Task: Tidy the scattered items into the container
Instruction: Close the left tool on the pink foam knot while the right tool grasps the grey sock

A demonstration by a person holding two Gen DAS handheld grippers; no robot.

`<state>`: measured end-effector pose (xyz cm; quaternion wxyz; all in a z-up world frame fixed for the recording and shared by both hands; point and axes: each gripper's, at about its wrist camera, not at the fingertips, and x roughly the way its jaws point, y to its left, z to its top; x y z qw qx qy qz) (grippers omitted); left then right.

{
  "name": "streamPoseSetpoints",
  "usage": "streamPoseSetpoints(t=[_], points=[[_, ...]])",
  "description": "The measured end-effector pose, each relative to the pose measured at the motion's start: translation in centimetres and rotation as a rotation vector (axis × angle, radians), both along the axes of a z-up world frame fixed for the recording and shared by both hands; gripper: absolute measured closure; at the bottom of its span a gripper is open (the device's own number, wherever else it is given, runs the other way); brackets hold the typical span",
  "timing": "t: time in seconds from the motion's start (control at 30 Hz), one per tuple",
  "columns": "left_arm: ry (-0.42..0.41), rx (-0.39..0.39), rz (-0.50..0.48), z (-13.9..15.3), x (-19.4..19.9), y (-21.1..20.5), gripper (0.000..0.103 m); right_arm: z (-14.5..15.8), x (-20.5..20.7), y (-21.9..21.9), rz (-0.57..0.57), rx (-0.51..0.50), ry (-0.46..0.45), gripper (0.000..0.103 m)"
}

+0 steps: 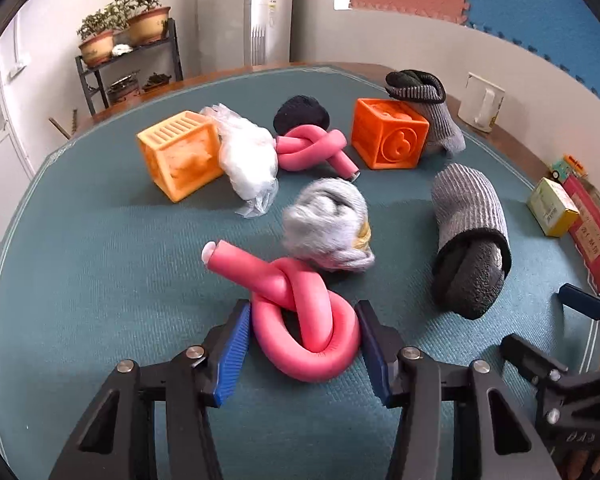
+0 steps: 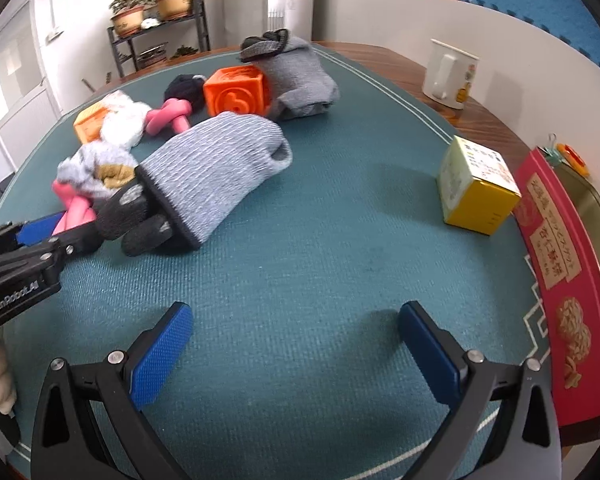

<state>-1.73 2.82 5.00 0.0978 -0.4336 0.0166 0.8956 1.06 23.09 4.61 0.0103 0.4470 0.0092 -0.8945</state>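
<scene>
**Left gripper straddling near pink knot; right gripper spread above bare mat**

1. Left gripper (image 1: pixel 303 334): the fingers are spread, one blue pad on each side of the near pink foam knot (image 1: pixel 304 312). The left pad appears to touch the knot's side; the right pad sits just beside it. Whether the pads are pressing on the foam cannot be told. The knot rests on the green mat (image 1: pixel 100 280) that covers the desk.

2. Right gripper (image 2: pixel 296 344): the fingers are spread wide over bare mat, with nothing between the pads.

3. Scattered items on the mat:
   - grey fuzzy sock ball (image 1: pixel 328 228), just behind the near knot;
   - rolled grey ribbed sock (image 1: pixel 470 236) with a dark end, to the right;
   - second pink foam knot (image 1: pixel 312 148), farther back, with a dark ball (image 1: pixel 300 114) touching it from behind;
   - crumpled clear plastic bag (image 1: pixel 248 156), against the light orange cube (image 1: pixel 180 152);
   - deep orange cube (image 1: pixel 388 132), with a grey striped sock bundle (image 1: pixel 424 100) leaning on it.

4. Container: the red tin (image 2: pixel 564 280) lies at the right edge of the desk, well apart from the near knot. A yellow-green carton (image 2: pixel 476 184) stands just beside it. A white mug (image 2: pixel 450 76) stands on the bare wood behind.
</scene>
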Motion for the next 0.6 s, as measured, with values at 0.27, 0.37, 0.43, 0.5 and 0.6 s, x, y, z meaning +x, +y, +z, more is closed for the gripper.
streamPoseSetpoints(t=[0.27,0.37,0.43,0.5,0.6], points=[[0.011,0.016,0.008,0.6,1.1,-1.5,0.050,1.8,-0.1,0.8,0.009,-0.221,0.031,0.002],[0.036,0.027,0.031,1.3,1.4,-2.3,0.050,2.9,-1.5,0.1,0.019,-0.284,0.041,0.002],[0.052,0.032,0.044,1.8,1.6,-2.7,0.050,3.2,-2.6,-0.5,0.020,-0.314,0.042,0.002],[0.068,0.036,0.054,2.3,1.9,-3.2,0.050,3.4,-3.8,-1.1,0.005,-0.325,0.038,0.002],[0.090,0.043,0.068,2.9,2.3,-4.0,0.050,3.1,-5.8,-2.0,-0.025,-0.303,0.021,0.002]])
